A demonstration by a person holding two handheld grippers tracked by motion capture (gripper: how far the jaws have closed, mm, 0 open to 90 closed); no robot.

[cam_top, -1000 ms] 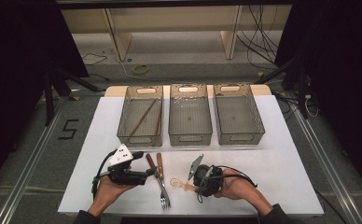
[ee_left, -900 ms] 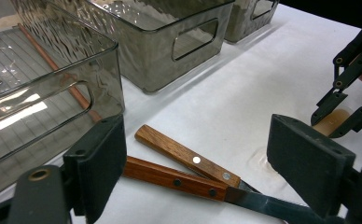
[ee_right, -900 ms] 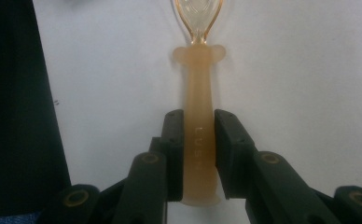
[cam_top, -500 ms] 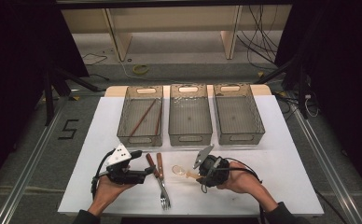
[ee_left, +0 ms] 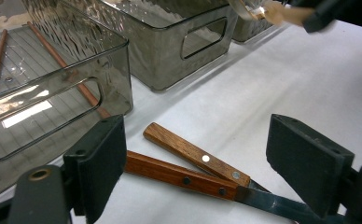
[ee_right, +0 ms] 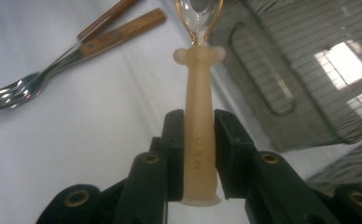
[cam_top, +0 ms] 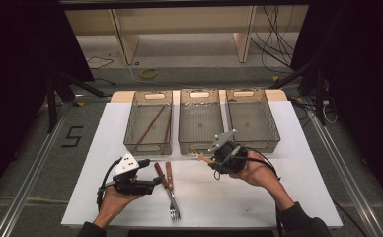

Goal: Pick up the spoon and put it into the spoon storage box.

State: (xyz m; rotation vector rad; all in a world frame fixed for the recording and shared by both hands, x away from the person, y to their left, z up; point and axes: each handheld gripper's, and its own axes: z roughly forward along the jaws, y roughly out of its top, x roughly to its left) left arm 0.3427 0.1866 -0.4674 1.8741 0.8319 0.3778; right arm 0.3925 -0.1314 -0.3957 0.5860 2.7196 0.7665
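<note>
The right tongs [cam_top: 210, 159] are clamped on the pale, frosted handle of a small spoon [cam_top: 198, 154]; in the right gripper view both black pads press flat against that handle near its flared butt end, and the spoon [ee_right: 199, 116] runs straight out from them to a clear, amber-rimmed bowl at the top edge of the picture. In the high view the spoon is held above the white desk [cam_top: 288, 187], its bowl end just at the near rim of the middle bin [cam_top: 200, 121] of 3 clear grey bins standing in a row at the far side of the desk; whether the bowl touches that rim I cannot tell. The left bin [cam_top: 149, 122] holds 2 thin brown sticks [cam_top: 150, 127] lying lengthwise, and the right bin [cam_top: 251, 117] stands just beside the middle one. The left tongs [cam_top: 156, 183] are open, jaws wide apart with nothing pressed between them, held low over the desk by the person's left hand [cam_top: 113, 200]. In the left gripper view 2 wooden handles [ee_left: 188, 163] with rivets lie crossed on the desk between those spread jaws, touching neither pad. In the high view these belong to 2 forks [cam_top: 170, 190] lying close together on the desk, handles toward the bins and tines toward the person, well apart from the spoon.
</note>
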